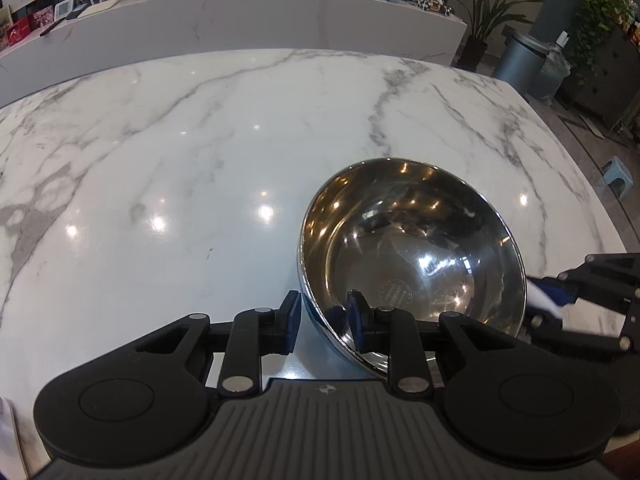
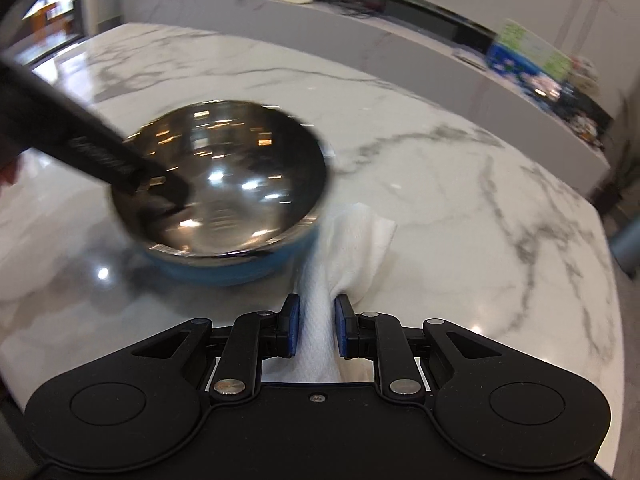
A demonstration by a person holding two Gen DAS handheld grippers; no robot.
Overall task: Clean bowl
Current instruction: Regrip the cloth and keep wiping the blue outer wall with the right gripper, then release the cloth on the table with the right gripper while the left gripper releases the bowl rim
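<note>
Blurred by motion throughout the right wrist view: the shiny steel bowl with a blue outer wall (image 2: pixel 224 184) and the black left gripper (image 2: pixel 160 196) reaching into it, its fingertips unreadable. Hidden behind the bowl's rim in the left wrist view: most of the white paper towel (image 1: pixel 540 300). Cut off at that picture's right edge: the black right gripper (image 1: pixel 560 300).

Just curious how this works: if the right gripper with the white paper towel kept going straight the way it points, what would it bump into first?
Probably the marble table, just right of the bowl. The right gripper points down past the paper towel; depth is unclear.
</note>
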